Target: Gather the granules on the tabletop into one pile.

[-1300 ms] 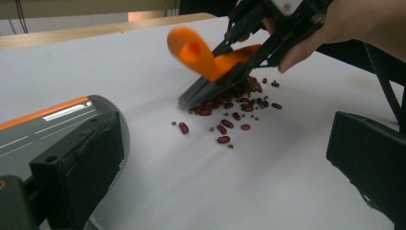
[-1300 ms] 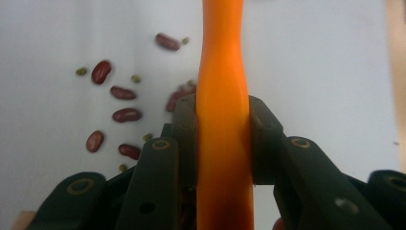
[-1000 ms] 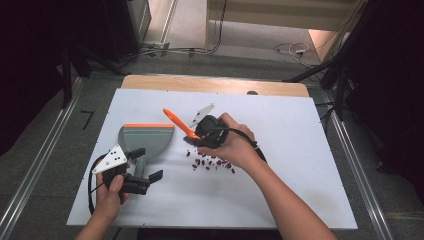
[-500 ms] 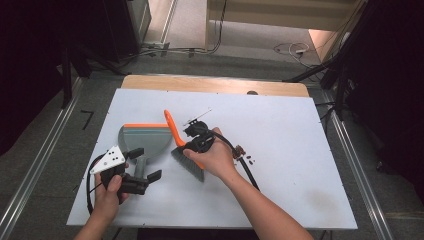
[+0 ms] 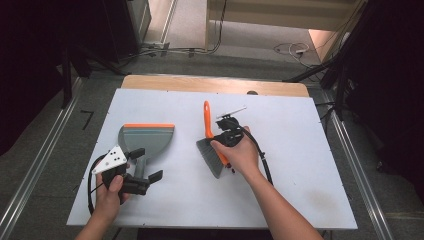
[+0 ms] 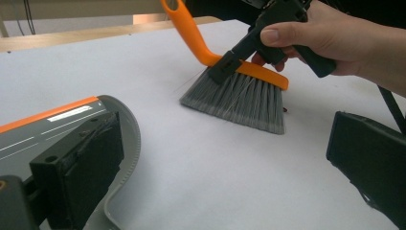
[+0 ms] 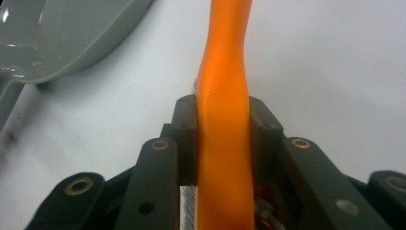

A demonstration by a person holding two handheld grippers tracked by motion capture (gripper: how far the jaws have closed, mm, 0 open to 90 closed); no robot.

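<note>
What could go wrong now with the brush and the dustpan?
1. The left gripper stands open around the dustpan handle, so a push from the brush may slide the pan away.
2. The right gripper clamps only the narrow orange handle, so the brush may twist while it sweeps.

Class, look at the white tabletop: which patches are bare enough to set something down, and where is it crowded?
Bare: the far strip of the white tabletop beyond the dustpan and brush, and the right side past the right gripper. Crowded: the middle, between dustpan and brush, and the near left corner around the left gripper.
</note>
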